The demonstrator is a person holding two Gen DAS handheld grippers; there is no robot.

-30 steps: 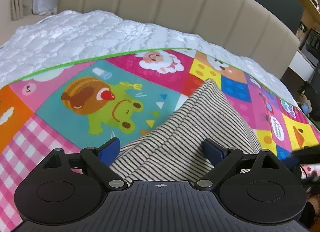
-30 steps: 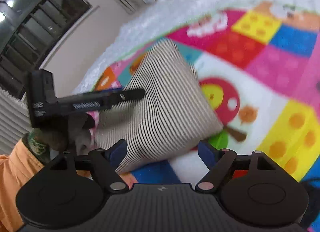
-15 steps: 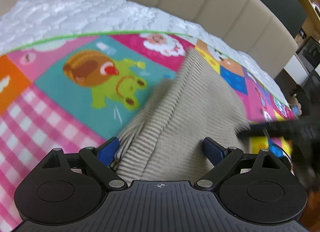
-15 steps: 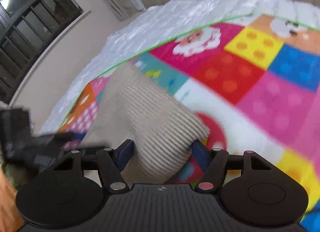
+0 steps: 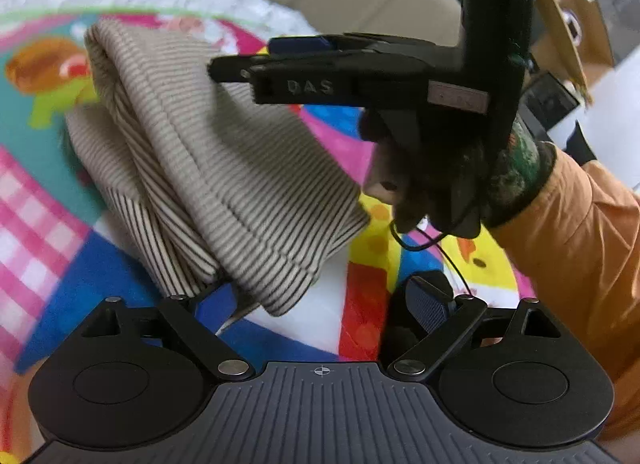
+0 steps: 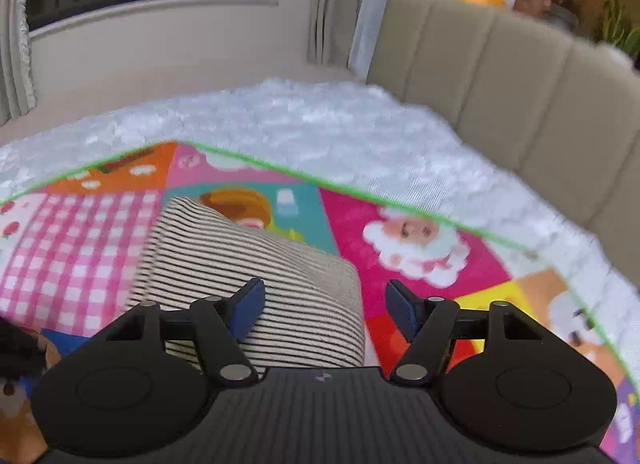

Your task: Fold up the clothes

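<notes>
One striped garment [image 5: 224, 167], beige with thin dark stripes, lies bundled in several thick layers on the colourful cartoon play mat [image 5: 48, 199], which covers a white quilted mattress [image 6: 304, 123]; in the left wrist view it runs from ten o'clock down toward the centre. Judging by the stacked layers, the folding looks nearly done, and the step in hand seems to be letting go and tidying the bundle. The left gripper [image 5: 324, 304] stands released, its left finger at the garment's near corner, though whether it touches the cloth cannot be told; nothing is pinched. The right gripper [image 6: 324, 304], seen side-on at one o'clock in the left view with a gloved hand [image 5: 448, 183] and orange sleeve [image 5: 580, 248], is opening, with only the bundle's right edge between its jaws and no pad pressing. The next move likely calls for squaring the loose lower layers. Counted: one garment, one mat, two grippers.
</notes>
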